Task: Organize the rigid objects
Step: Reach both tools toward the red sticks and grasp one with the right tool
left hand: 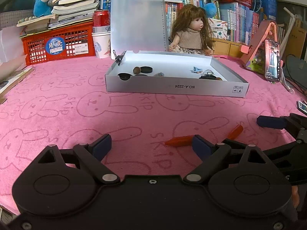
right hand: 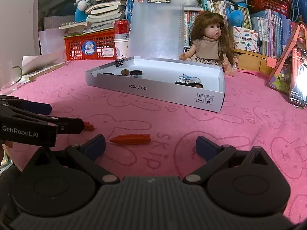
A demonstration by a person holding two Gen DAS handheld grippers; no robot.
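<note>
Both claws point slightly downward over the pink rabbit-print cloth (right hand: pixel 220 126) on the bench. The left claw (left hand: pixel 151 146) is released, empty. The right claw (right hand: pixel 150 146) is also wide open, holding nothing. A red pointed plastic piece (right hand: pixel 130 139) lies at its 11 o'clock, just beyond the fingertips. A second red piece (right hand: pixel 88 126) is half hidden behind the left claw. Small items in the shallow white cardboard box (right hand: pixel 153 94) at 12 o'clock are hard to identify.

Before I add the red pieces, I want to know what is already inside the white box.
Inside the white box: a brown nut, black discs, a small blue toy and a black clip. Its front wall hides the floor nearest the cameras.
</note>
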